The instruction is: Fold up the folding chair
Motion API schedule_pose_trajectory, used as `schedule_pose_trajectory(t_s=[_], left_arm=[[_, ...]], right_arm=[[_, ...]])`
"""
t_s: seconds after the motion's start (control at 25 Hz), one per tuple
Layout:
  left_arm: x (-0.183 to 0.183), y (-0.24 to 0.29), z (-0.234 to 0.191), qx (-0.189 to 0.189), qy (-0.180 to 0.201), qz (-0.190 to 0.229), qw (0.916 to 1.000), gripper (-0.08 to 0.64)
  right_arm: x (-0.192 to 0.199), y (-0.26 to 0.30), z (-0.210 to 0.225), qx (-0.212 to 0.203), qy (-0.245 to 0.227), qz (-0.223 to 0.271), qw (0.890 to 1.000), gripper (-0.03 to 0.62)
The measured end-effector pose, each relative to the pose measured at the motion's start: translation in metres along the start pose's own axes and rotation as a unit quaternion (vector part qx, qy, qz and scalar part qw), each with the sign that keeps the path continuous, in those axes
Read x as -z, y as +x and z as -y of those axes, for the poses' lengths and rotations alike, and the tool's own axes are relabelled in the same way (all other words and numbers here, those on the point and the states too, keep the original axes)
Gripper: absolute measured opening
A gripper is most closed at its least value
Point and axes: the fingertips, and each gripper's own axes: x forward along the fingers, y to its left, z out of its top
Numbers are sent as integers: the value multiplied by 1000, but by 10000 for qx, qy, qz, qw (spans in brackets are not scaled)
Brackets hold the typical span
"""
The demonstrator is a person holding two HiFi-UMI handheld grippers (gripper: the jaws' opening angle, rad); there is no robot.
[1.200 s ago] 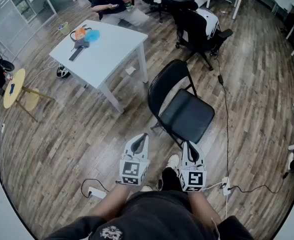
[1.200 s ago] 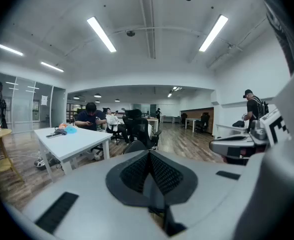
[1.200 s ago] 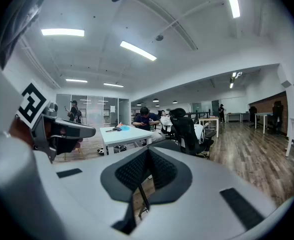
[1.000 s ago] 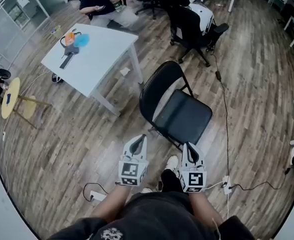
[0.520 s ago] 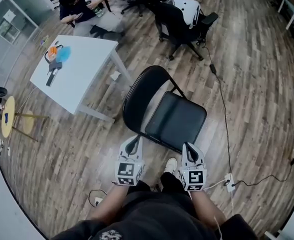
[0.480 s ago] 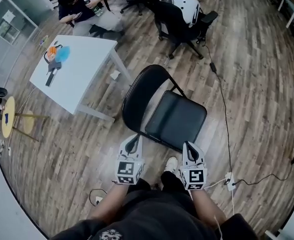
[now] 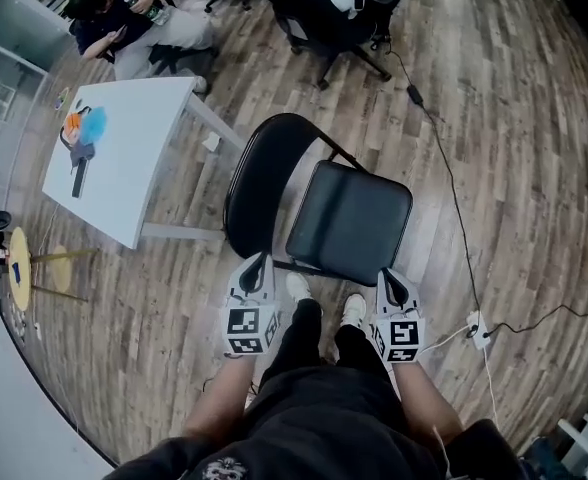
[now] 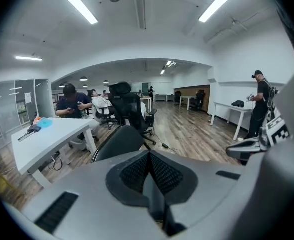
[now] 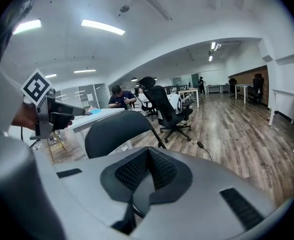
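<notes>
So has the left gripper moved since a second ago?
Yes. The left gripper has advanced toward the folding chair: earlier well short of the white table, now level with its near corner.

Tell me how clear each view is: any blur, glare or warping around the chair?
Head view: sharp, evenly lit, folding chair clear, fisheye curves the floor at the edges. Left gripper view: ceiling lights glare, dark corners. Right gripper view: its backrest crisp, same dark corners.
</notes>
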Motion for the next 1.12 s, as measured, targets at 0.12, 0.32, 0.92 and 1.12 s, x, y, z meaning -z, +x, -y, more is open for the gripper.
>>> schedule_pose_trajectory(t_s=[0.12, 0.32, 0.92, 1.12], left_arm=[[6, 22, -8, 31, 185, -99, 9998, 6], [13, 49, -37, -190, 357, -425, 9983, 6], [38, 97, -135, -1214, 748, -1469, 9788, 333], [57, 120, -148, -1112, 602, -1696, 9774, 364]], right_arm=[[23, 18, 11, 27, -11, -188, 9998, 14], [59, 50, 30, 125, 240, -458, 9986, 14], [249, 124, 88, -381, 2634, -1748, 9480, 325], [311, 149, 99, -752, 3364, -2119, 9145, 383]])
